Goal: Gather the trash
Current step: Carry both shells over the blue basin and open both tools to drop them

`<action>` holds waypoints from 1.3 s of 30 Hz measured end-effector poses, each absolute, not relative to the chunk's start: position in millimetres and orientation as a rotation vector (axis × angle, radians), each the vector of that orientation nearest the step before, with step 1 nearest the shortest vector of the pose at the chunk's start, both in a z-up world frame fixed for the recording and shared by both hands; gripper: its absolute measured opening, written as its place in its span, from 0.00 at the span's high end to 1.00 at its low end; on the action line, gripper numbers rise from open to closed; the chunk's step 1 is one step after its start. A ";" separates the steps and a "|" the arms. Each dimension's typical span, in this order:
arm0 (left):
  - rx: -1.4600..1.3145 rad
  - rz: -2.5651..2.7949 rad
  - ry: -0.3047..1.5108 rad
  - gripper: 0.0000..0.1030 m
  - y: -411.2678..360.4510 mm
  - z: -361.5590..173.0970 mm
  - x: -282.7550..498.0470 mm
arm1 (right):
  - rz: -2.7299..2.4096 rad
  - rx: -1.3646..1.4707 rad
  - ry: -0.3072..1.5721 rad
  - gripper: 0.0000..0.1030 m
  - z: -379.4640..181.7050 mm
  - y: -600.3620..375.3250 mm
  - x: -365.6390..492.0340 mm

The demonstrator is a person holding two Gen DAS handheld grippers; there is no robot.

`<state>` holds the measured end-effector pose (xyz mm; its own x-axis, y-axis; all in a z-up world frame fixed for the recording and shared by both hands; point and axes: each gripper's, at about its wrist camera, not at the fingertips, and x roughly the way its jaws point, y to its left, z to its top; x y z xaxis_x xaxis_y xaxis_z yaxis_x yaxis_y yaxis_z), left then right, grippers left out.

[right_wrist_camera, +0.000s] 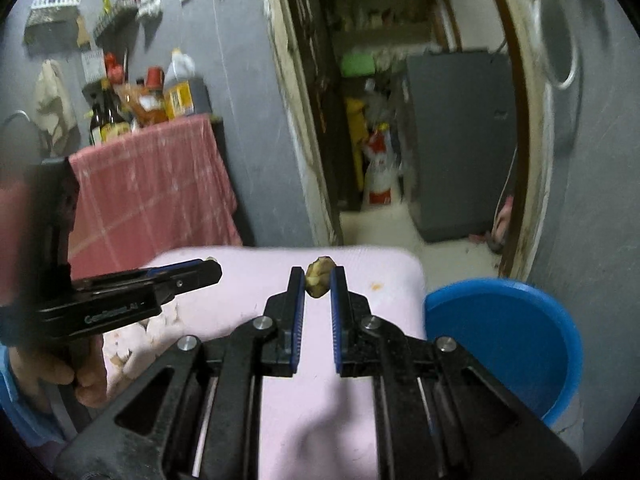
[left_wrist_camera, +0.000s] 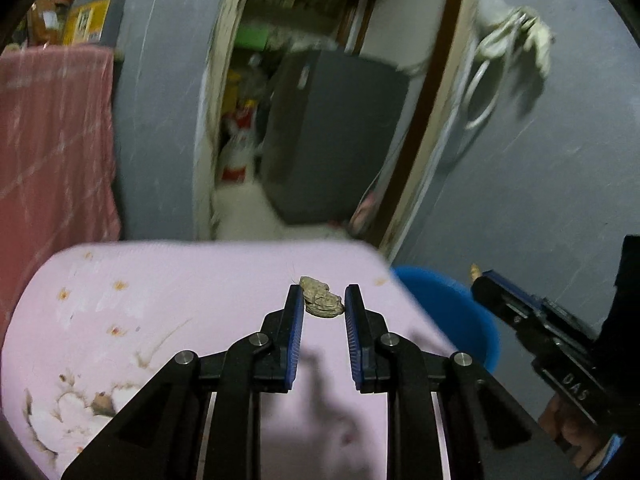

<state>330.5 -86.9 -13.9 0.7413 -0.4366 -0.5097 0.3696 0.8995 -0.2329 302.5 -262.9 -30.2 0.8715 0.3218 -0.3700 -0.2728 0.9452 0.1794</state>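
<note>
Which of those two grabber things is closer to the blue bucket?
The right one. The right gripper sits just left of the blue bucket, close beside its rim. The left gripper is farther to the left, over the pink cushion.

Both wrist cameras look forward along their own jaws, low and close over the pink tabletop (left_wrist_camera: 180,304), facing the doorway (right_wrist_camera: 400,120). Each sees the blue bucket (right_wrist_camera: 504,340), the grey cabinet (left_wrist_camera: 332,132), the red cloth (right_wrist_camera: 152,188) and the other gripper.
</note>
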 end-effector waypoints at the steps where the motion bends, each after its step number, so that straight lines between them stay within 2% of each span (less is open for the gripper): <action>1: -0.131 -0.462 0.553 0.83 -91.6 -8.3 326.2 | 0.302 0.123 0.377 0.88 -25.4 -267.0 297.2; 10: -0.177 -0.573 0.373 0.83 -131.6 27.5 311.8 | 0.198 0.087 0.176 0.88 7.9 -301.4 257.8; 20: -0.177 -0.637 0.292 0.83 -172.4 40.1 316.7 | 0.070 0.101 0.058 0.88 1.3 -343.2 248.2; 39: -0.046 -0.656 0.450 0.83 -233.5 -2.5 347.0 | -0.023 0.221 0.180 0.88 -48.2 -396.3 271.2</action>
<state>347.0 -233.5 -2.5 0.6999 -0.5985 -0.3898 0.5790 0.7950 -0.1810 271.2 -396.3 -48.2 0.9836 -0.0028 -0.1801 0.0422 0.9756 0.2157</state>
